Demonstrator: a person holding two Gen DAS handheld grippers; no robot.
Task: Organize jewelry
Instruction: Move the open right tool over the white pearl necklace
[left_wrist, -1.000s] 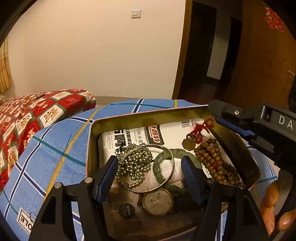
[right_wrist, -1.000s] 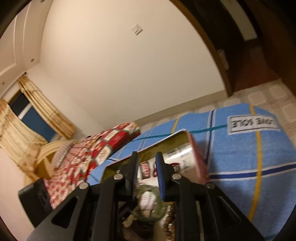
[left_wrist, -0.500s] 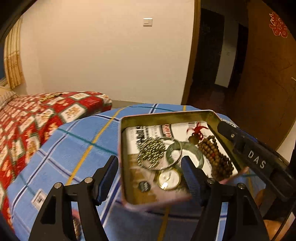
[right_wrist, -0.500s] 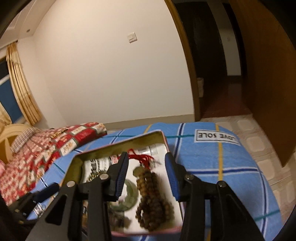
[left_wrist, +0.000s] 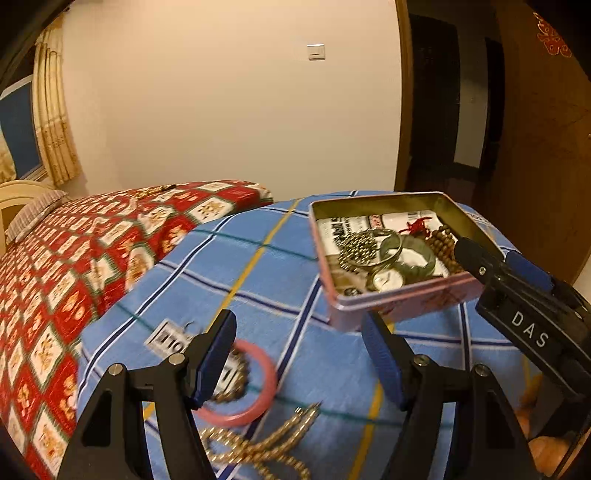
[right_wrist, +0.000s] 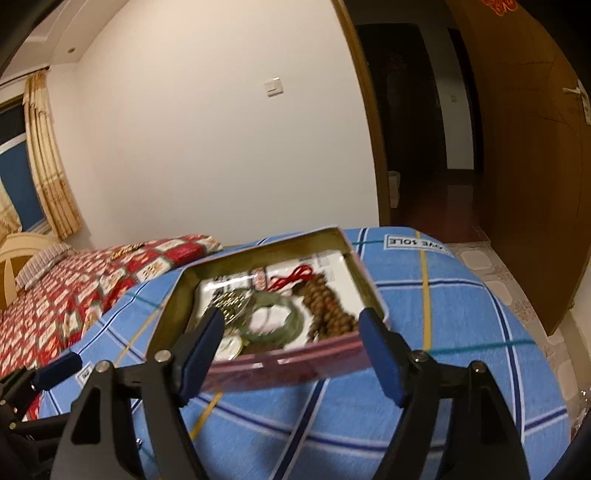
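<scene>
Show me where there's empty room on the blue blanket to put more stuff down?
Bare blanket lies between the red quilt and the tin, and right of the tin toward the label. The tin is packed with jewelry. The near corner is crowded with the pink bangle and gold chain.

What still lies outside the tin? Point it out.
A pink bangle and a gold bead chain lie loose on the blue checked blanket, near the left gripper, while the tin already holds the other jewelry. Both look left out.
</scene>
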